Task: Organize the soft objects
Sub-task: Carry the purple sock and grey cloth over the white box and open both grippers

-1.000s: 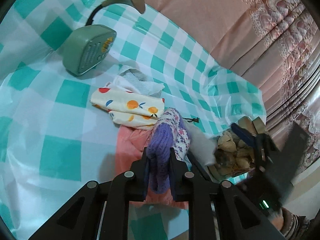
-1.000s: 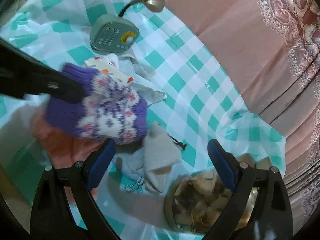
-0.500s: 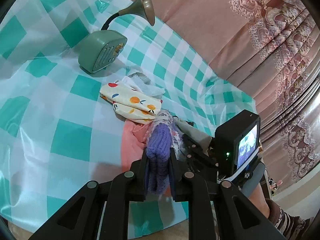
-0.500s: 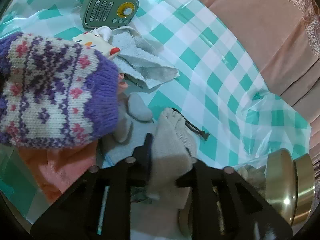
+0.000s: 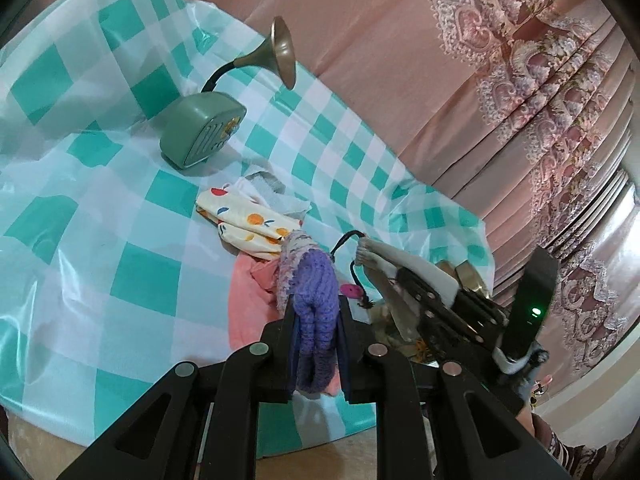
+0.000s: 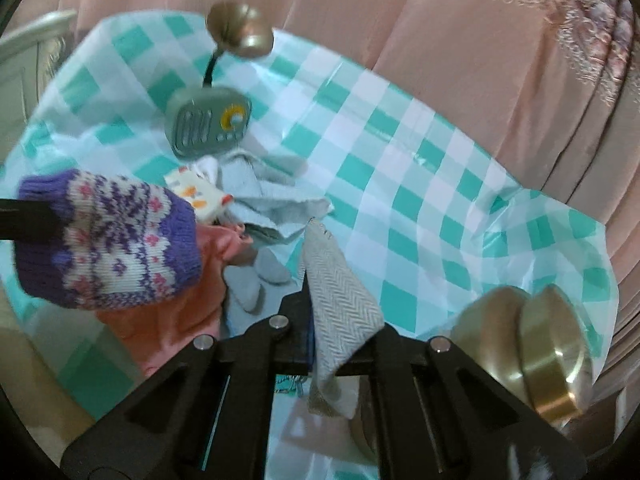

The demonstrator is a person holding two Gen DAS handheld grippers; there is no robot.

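Observation:
My left gripper [image 5: 318, 308] is shut on a purple knitted mitten [image 5: 314, 280] with a white and pink pattern, held above the table. The right wrist view shows that mitten [image 6: 112, 236] at the left, hanging over a pink cloth [image 6: 180, 304]. My right gripper [image 6: 340, 320] is shut on a grey herringbone fabric piece [image 6: 340, 296], which sticks up between the fingers, off the table. From the left wrist the right gripper [image 5: 420, 292] is seen beside the mitten with the grey piece [image 5: 404, 260], a dark cord dangling from it.
On the green checked tablecloth [image 5: 132, 280] lie a fruit-print cloth [image 5: 248, 220], a grey towel [image 6: 276, 200] and a pale blue glove [image 6: 256, 276]. A green radio [image 6: 208, 120] with a brass horn stands behind. A gold-lidded jar [image 6: 532, 344] is at the right. Pink curtains hang behind.
My right gripper went from wide open to shut on the grey fabric piece and raised it off the table. My left gripper rose and drew back with the mitten.

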